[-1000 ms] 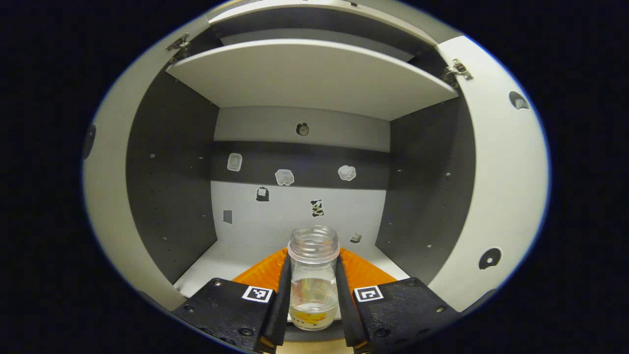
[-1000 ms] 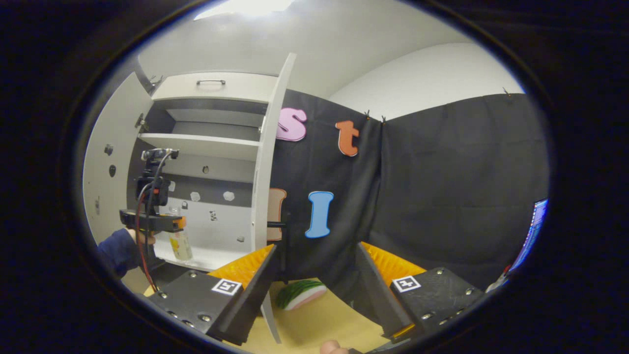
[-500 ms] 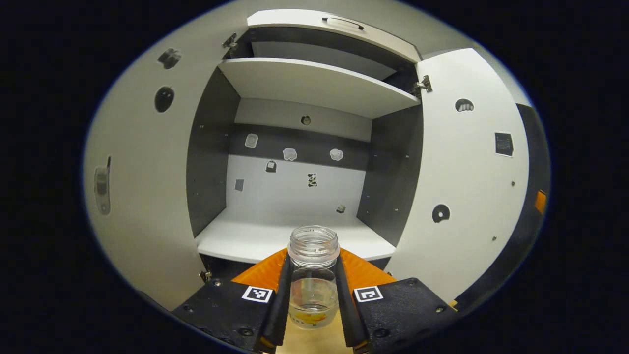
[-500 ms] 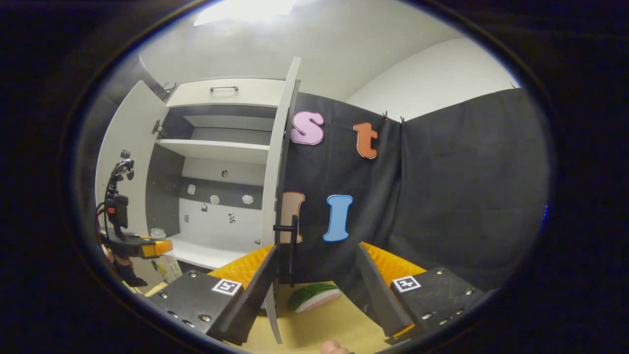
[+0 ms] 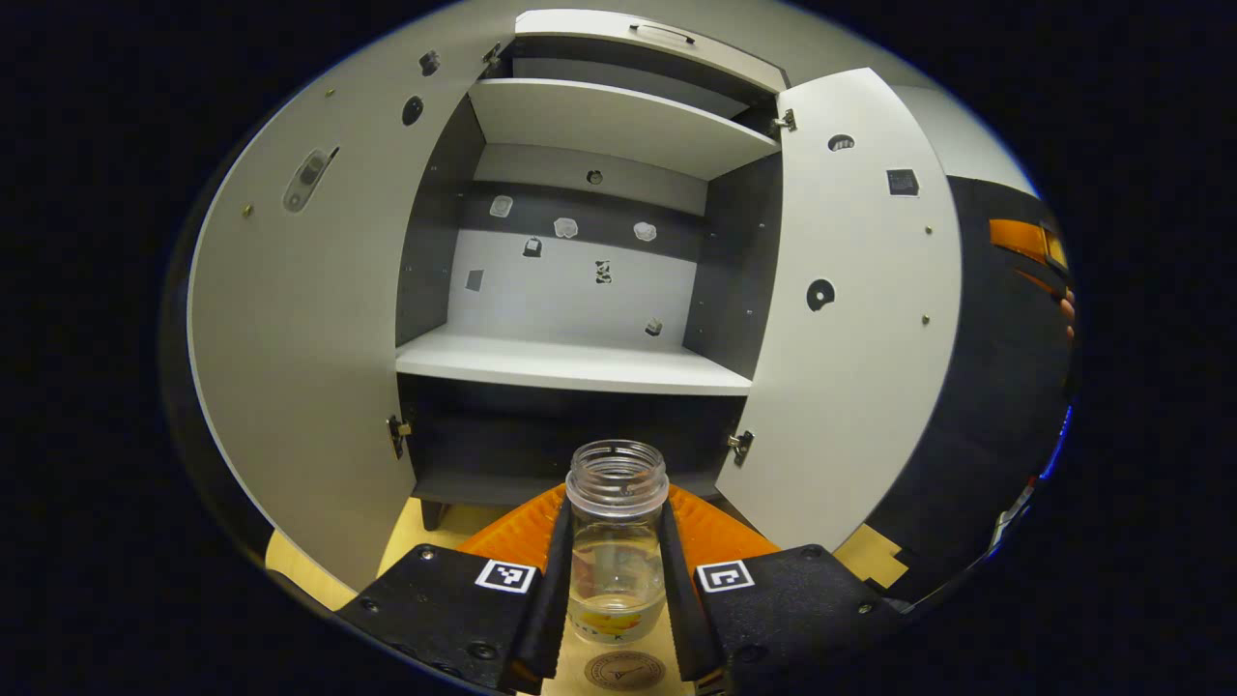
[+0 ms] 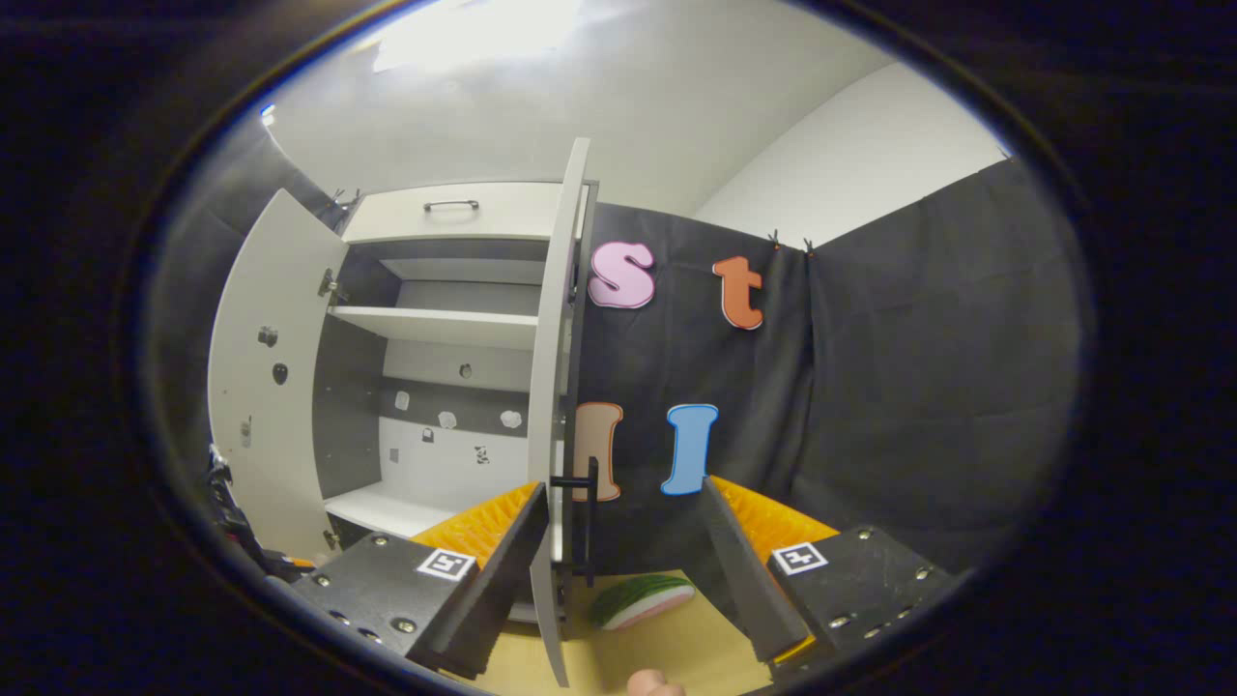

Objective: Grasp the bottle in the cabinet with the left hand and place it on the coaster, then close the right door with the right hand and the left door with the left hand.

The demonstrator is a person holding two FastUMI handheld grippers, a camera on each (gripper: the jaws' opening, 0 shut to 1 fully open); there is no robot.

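A clear, uncapped bottle (image 5: 616,541) with a little yellowish content is clamped between the fingers of my left gripper (image 5: 616,517), which is shut on it. The bottle hangs outside the cabinet (image 5: 570,362), just above a round coaster (image 5: 623,669) on the wooden table. Both doors stand open: the left door (image 5: 300,338) and the right door (image 5: 850,319). In the right gripper view, my right gripper (image 6: 626,488) is open and holds nothing. The right door (image 6: 553,435) shows edge-on just past its left finger, with a black handle (image 6: 587,517).
A watermelon-slice toy (image 6: 643,599) lies on the table (image 6: 667,643) beyond the right door. The cabinet's lower shelf (image 5: 570,365) is bare, with small stickers on the back wall. A fingertip (image 6: 652,684) shows at the bottom edge. Black cloth walls the right side.
My left gripper has drawn back out of the cabinet and down with the bottle, and the coaster has come into sight beneath it. The right gripper has shifted a little, still open.
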